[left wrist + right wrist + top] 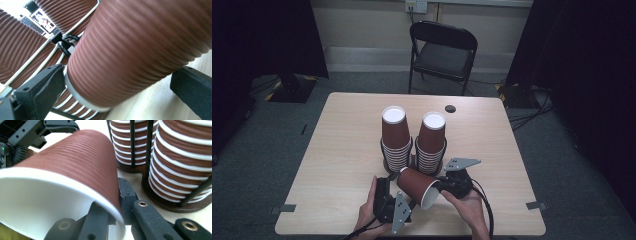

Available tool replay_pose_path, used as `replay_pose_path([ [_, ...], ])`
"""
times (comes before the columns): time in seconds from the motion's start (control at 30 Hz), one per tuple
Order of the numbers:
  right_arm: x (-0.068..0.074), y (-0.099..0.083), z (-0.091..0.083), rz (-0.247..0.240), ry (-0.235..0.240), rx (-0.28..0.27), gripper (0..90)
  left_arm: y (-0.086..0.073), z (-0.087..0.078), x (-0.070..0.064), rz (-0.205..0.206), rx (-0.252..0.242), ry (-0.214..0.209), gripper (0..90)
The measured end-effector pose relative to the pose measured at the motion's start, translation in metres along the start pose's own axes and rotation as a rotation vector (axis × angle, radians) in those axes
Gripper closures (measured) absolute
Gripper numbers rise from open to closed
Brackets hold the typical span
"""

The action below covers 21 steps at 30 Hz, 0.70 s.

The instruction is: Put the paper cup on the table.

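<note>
Right hand-held gripper point(438, 188) pinches the tilted cup's point(418, 184) rim.

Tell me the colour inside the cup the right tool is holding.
White inside the cup, ribbed reddish-brown outside; the right gripper view shows it best.

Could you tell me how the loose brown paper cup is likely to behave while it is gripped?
The loose cup looks thin-walled, so the right gripper, pinching its rim, may dent it. Its ribbed side probably resists slipping. Set down sideways, it would likely roll.
</note>
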State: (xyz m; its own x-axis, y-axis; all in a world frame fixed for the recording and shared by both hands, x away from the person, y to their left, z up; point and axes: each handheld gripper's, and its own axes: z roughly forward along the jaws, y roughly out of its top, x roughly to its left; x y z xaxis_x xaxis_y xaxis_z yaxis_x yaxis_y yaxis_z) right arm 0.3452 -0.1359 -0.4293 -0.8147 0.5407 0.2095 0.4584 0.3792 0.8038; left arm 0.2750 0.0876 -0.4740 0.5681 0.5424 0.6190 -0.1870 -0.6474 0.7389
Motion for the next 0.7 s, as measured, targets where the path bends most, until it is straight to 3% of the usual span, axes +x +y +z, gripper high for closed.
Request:
replay_pose_path([
  [0.13,0.003,0.003,0.003,-0.007,0.020,-0.013,87.0,0.004,0.002,-0.003,-0.002,-0.017,-0.012,1.7],
  [0.7,0.009,0.005,0.014,-0.014,0.017,-0.009,87.1,0.021,0.006,-0.011,0.000,-0.055,-0.045,4.1],
])
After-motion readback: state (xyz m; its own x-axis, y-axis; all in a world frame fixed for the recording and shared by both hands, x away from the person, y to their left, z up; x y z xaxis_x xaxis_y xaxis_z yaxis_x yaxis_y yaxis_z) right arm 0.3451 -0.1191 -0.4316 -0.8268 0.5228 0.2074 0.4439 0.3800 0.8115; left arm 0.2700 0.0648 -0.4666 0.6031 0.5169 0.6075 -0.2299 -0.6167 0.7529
